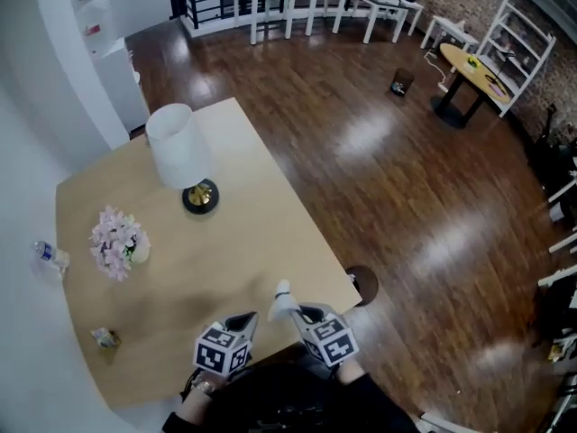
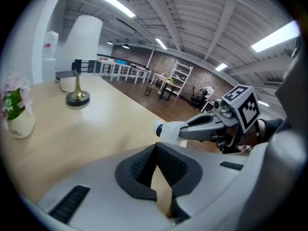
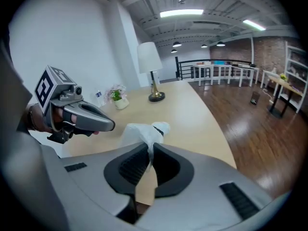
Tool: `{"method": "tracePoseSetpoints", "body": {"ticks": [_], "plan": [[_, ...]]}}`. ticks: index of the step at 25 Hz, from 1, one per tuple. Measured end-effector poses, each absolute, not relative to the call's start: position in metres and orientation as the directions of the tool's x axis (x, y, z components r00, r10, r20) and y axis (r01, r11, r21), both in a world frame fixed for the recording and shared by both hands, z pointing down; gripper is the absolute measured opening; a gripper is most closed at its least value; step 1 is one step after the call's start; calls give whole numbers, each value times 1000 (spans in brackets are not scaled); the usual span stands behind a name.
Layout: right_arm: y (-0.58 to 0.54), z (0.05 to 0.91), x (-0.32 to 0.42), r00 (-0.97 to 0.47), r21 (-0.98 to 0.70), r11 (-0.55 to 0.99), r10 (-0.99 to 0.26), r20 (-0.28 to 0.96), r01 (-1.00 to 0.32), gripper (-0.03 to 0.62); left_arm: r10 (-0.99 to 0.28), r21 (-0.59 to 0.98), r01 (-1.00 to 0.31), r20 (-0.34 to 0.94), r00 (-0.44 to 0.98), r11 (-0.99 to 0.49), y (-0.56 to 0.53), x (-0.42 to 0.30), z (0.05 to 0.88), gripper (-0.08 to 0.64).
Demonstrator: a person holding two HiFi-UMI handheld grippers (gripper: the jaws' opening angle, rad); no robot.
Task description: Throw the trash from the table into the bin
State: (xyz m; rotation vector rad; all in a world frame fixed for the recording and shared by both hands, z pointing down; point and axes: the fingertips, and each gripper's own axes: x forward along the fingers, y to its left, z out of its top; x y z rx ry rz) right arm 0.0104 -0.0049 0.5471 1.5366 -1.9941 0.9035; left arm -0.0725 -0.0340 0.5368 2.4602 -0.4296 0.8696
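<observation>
A crumpled white plastic scrap (image 3: 138, 130), judged light, soft and slippery, is pinched by one twisted end in the fingers of the right gripper (image 3: 148, 147) over the counter (image 1: 252, 233) edge, while the fingers of the left gripper (image 2: 155, 147) are pressed together, empty.

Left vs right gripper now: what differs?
The right gripper is shut on a crumpled white scrap; the left gripper has jaws meeting at the tips on nothing. The right gripper sits by the floor-side edge of the pale wooden table, the left gripper further in. Shared: both hover over its near end.
</observation>
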Motion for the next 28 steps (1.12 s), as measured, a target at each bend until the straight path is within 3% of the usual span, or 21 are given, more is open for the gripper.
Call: {"method": "tracePoseSetpoints", "body": {"ticks": [15,28], "plan": [[116,565,176,-24,-281,-241,-718,696,-929,21,195,337,-68,686,701,-939,63,106,557,2],[194,655,306,33,-290,-399,-634,773,-870,21,310,380,18,724,616,-925,148,235,601,3]]}}
